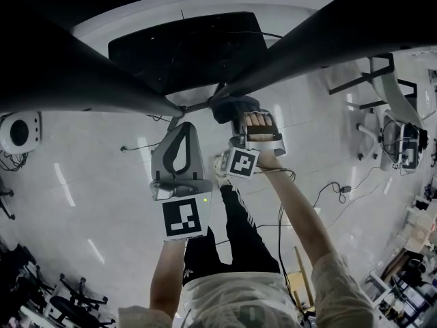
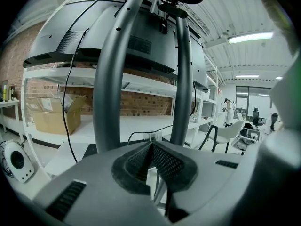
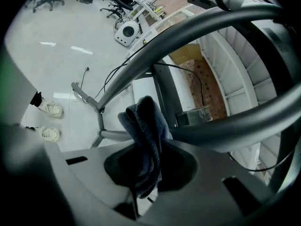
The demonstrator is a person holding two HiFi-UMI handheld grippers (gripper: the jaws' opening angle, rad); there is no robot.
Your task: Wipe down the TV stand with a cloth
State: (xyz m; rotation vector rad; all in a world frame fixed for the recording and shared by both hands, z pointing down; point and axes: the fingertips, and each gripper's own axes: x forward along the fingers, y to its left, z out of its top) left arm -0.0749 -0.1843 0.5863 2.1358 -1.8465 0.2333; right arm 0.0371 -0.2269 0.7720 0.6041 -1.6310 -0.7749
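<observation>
Two thick grey legs of the TV stand (image 1: 75, 80) meet just above the grippers. A dark cloth (image 1: 229, 106) bunches at the right gripper (image 1: 240, 115) by that junction — the left gripper (image 1: 179, 125) hangs just beside it, over white floor (image 1: 82, 176).

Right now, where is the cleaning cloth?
The dark cloth is pinched in the right claw, beside a grey tube of the stand in the right gripper view. In the head view it sits centre, just ahead of that claw.
</observation>
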